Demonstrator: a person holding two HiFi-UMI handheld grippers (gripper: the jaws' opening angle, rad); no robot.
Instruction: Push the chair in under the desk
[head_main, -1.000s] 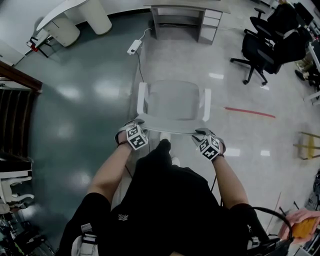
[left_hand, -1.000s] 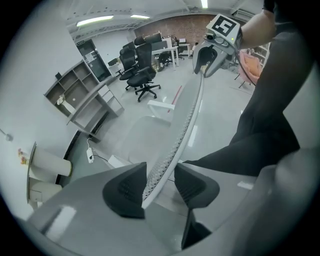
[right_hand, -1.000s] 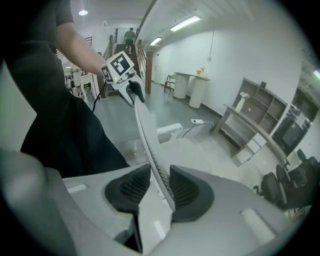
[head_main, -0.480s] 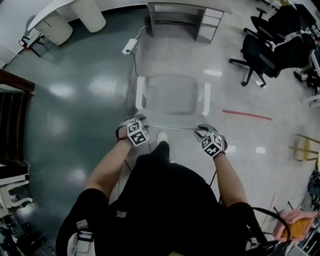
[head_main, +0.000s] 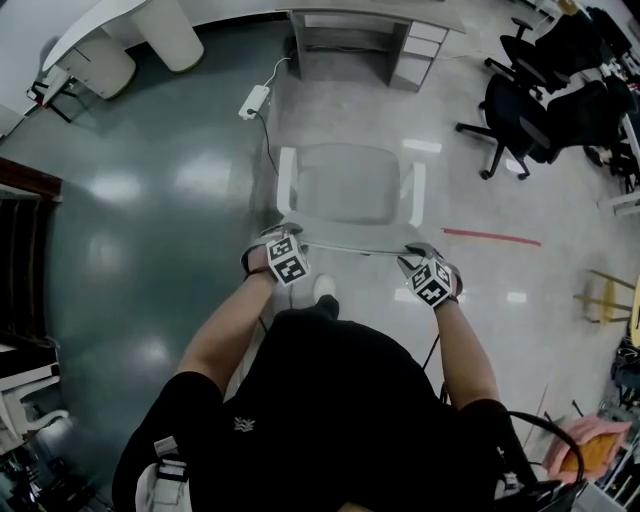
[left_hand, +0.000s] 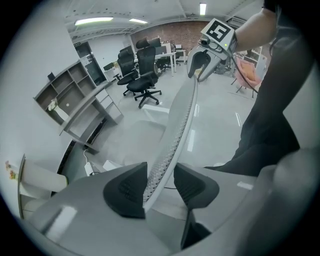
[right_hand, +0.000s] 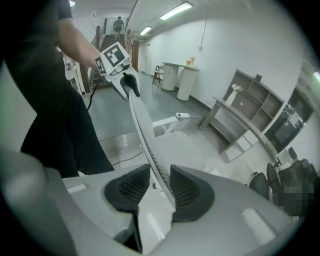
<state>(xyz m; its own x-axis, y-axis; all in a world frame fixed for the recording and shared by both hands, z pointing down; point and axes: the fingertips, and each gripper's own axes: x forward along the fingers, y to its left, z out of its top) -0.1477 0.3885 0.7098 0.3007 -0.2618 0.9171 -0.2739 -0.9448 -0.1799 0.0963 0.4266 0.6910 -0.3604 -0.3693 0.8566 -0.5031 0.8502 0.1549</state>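
A white chair (head_main: 350, 190) with a mesh backrest (head_main: 350, 247) stands on the floor, facing a grey desk (head_main: 350, 18) with drawers at the far end. My left gripper (head_main: 283, 238) straddles the left end of the backrest's top edge. My right gripper (head_main: 420, 257) straddles the right end. In the left gripper view the backrest (left_hand: 180, 120) runs between the jaws of my left gripper (left_hand: 159, 187), against one pad with a gap to the other. The right gripper (right_hand: 160, 187) shows the same with the backrest (right_hand: 142, 125). Both are open.
A white power strip (head_main: 250, 100) with its cable lies on the floor left of the chair's path. Black office chairs (head_main: 530, 90) stand at the right, a white round table (head_main: 120, 35) at the far left. A red tape line (head_main: 490, 237) marks the floor.
The chair has rolled forward, closer to the desk, with both grippers and the person following it. The jaws stand the same on the backrest.
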